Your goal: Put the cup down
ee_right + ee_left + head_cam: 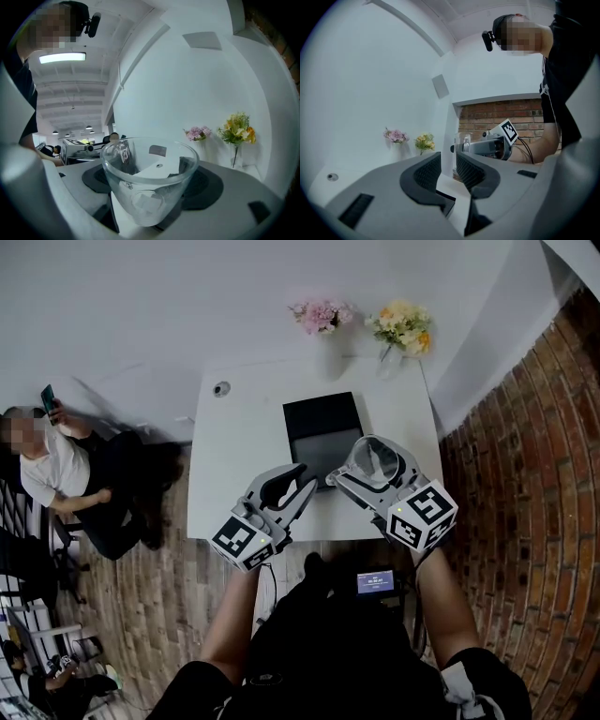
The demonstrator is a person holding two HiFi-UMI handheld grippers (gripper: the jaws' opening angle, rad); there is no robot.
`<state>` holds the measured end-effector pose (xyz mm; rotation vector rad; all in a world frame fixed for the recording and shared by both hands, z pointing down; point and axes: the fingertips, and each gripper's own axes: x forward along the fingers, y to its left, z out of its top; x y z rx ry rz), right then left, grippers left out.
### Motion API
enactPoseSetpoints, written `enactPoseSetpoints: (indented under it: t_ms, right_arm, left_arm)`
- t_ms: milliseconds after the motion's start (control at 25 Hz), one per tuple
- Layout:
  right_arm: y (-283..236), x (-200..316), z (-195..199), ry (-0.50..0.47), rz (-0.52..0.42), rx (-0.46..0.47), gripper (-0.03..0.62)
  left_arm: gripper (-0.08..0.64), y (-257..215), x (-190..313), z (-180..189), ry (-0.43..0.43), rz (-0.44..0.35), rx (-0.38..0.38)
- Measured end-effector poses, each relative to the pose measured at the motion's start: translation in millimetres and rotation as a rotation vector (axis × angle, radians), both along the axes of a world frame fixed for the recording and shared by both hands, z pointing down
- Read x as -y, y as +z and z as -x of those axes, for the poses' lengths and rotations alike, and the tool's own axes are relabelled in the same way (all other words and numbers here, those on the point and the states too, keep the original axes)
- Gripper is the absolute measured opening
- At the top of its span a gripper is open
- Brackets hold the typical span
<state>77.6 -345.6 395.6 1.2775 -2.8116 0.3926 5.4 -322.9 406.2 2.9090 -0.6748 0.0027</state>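
A clear glass cup (380,457) hangs above the front of the white table (234,465), over the near edge of a black mat (323,427). My right gripper (373,471) is shut on it. In the right gripper view the cup (150,183) sits upright and empty between the two dark pads (96,177). My left gripper (302,486) floats just left of the cup, its jaws drawn nearly together with nothing between them. The left gripper view looks across at the cup (462,142) and the right gripper (490,146) beyond my left gripper (448,165).
Two small vases stand at the table's far edge against the white wall, one with pink flowers (321,315) and one with yellow flowers (403,326). A brick wall (525,474) runs along the right. A person (66,474) sits to the left of the table.
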Motion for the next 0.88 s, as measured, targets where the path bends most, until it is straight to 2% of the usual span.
enactPoseSetpoints:
  t_ms: [480, 880]
  right_arm:
    - [11.8, 35.3, 9.3, -0.037, 0.003, 0.007, 0.417]
    - [24.6, 82.8, 12.5, -0.025, -0.005, 0.026, 0.417]
  left_arm:
    - [0.106, 6.9, 25.8, 2.5, -0.044, -0.003, 0.022]
    - [0.106, 18.7, 50.1, 7.7, -0.085, -0.004, 0.033]
